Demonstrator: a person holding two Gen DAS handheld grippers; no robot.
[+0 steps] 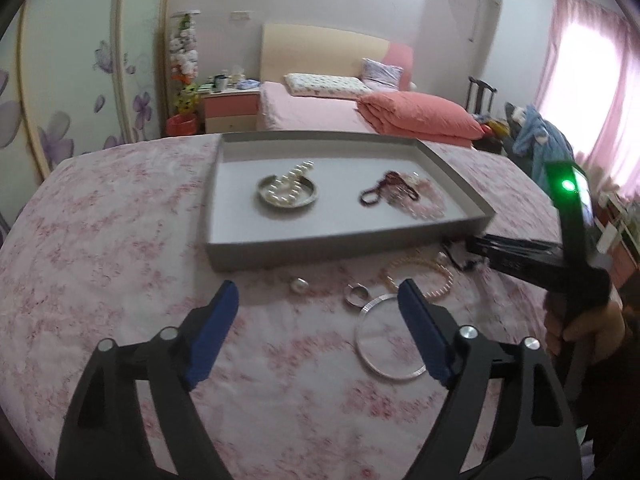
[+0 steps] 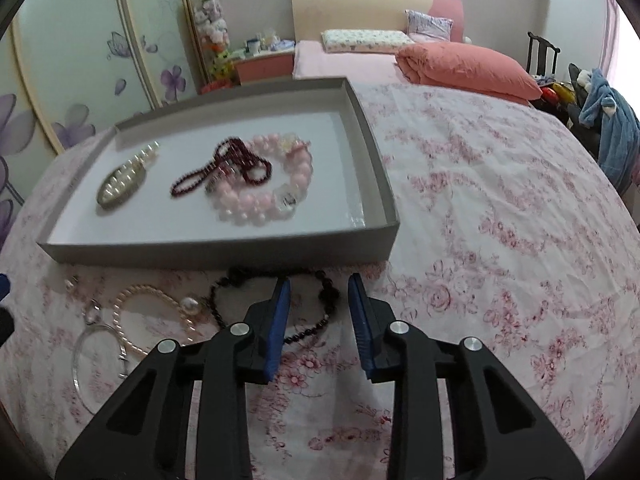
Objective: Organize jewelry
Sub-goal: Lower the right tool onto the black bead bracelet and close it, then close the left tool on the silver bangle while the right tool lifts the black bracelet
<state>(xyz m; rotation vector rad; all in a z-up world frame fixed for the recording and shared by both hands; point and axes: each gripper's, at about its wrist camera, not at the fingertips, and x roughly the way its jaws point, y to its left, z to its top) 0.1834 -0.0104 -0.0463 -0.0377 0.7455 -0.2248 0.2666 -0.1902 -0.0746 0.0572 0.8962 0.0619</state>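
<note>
A grey tray (image 1: 344, 242) (image 2: 224, 250) on the floral cloth holds a silver dish with white pearls (image 1: 287, 190) (image 2: 120, 182), a dark red bead string (image 1: 380, 190) (image 2: 232, 164) and pink beads (image 2: 264, 192). On the cloth in front lie a pearl necklace (image 1: 424, 276) (image 2: 148, 312), a silver bangle (image 1: 386, 340) (image 2: 86, 364), a ring (image 1: 357, 295), a pearl piece (image 1: 299, 285) and a black bead necklace (image 2: 320, 304). My left gripper (image 1: 316, 300) is open above the cloth near the ring. My right gripper (image 2: 318, 288) is open over the black necklace; it also shows in the left wrist view (image 1: 464, 254).
The table is covered by a pink floral cloth (image 2: 480, 200). Behind it are a bed with a pink quilt (image 1: 416, 114), a nightstand (image 1: 230, 108), a wardrobe with flower prints (image 2: 80, 60) and a chair with clothes (image 2: 604, 120).
</note>
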